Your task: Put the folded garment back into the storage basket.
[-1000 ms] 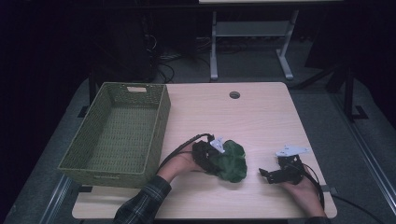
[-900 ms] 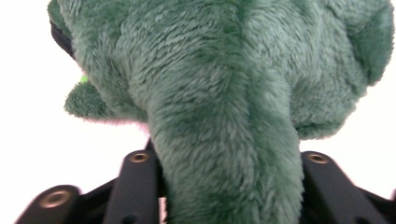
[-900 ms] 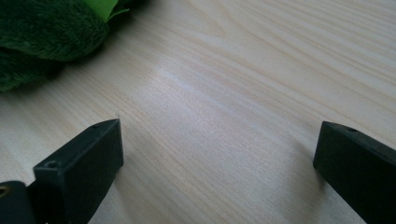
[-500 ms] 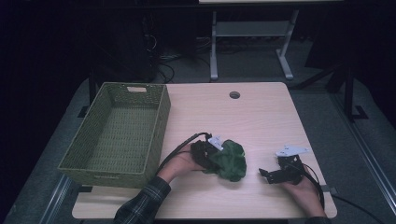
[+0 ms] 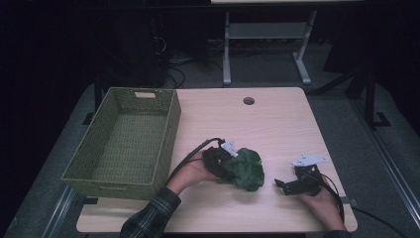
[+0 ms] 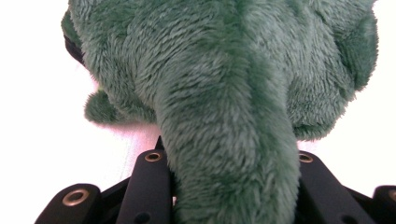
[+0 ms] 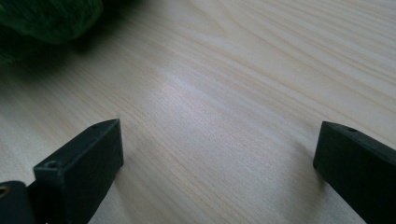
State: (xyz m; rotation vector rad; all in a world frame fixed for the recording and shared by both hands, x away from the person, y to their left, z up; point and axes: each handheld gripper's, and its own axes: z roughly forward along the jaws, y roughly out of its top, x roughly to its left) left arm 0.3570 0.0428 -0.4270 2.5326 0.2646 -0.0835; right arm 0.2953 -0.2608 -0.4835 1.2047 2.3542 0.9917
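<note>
The left gripper [image 5: 225,166] has just been closing its jaws, now gripping the green plush toy [image 6: 224,93] between them; the right gripper [image 7: 219,158] has its jaws open, bare bench [image 7: 243,93] between them.

Dim lab or test room, pale wood table [image 5: 277,119] with cable hole [image 5: 248,100] at centre, loose cables [image 5: 174,64] upper left, metal stand [image 5: 265,47] top centre, grey floor [image 5: 376,163]

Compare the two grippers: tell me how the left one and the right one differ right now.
The left gripper has just been closing its jaws and now clamps a limb of the green plush toy; the right gripper holds nothing. The left jaws stand narrow around the plush; the right jaws are spread wide over bare table. The left touches the toy; the right sits apart from it. Both are black, hand-held and low over the table.
</note>
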